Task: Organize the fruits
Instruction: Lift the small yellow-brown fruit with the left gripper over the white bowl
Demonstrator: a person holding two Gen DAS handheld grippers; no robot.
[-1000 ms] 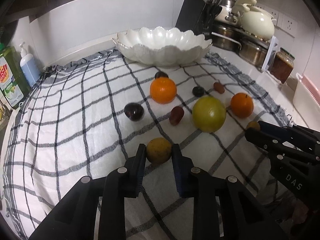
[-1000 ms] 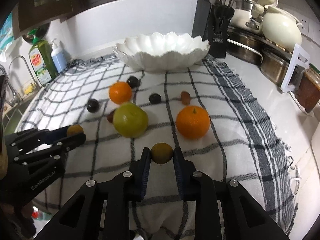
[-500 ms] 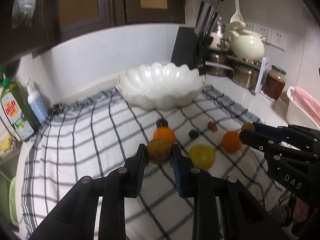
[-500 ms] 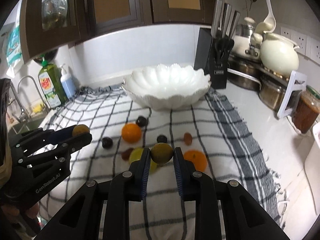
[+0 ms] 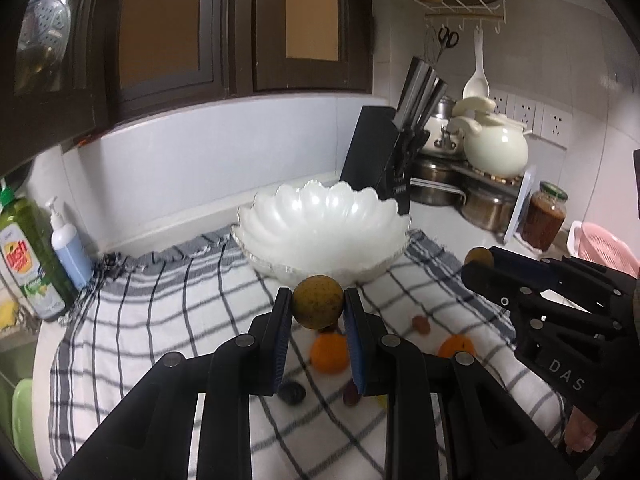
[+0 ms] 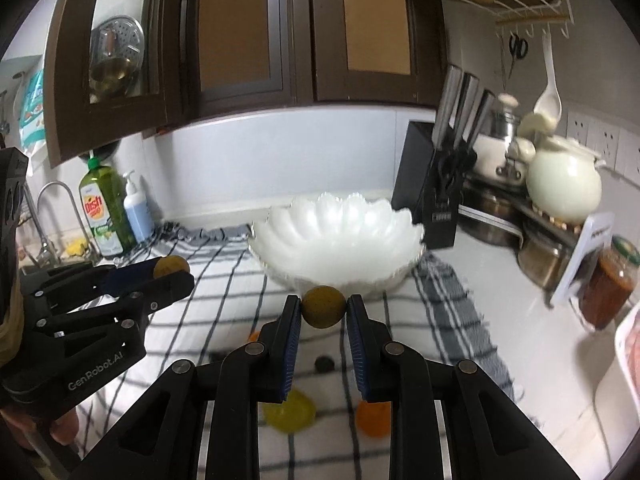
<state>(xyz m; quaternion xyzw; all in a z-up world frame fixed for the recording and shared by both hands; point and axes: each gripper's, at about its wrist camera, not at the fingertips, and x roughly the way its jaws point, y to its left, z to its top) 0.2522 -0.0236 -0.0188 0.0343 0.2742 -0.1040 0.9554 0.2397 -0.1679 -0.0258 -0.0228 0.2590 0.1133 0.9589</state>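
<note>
A checked cloth (image 5: 168,320) covers the kitchen desk, with the white scalloped bowl (image 5: 320,228) at centre frame before the knife block (image 5: 376,152). In the left wrist view, the left claw (image 5: 318,304) grips a brownish-yellow fruit (image 5: 318,302) low centre, lifted above an orange (image 5: 330,352); the right claw (image 5: 476,262) shows at right. In the right wrist view, the right claw clamps a second brownish fruit (image 6: 324,306) just below the bowl's rim; the left claw appears at left.

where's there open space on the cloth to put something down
The cloth is bare on its left side, from the soap bottles toward the bowl. The bowl's inside shows nothing in it. It is crowded on the cloth in front of the bowl: an orange and small dark fruits lie under both grippers.
</note>
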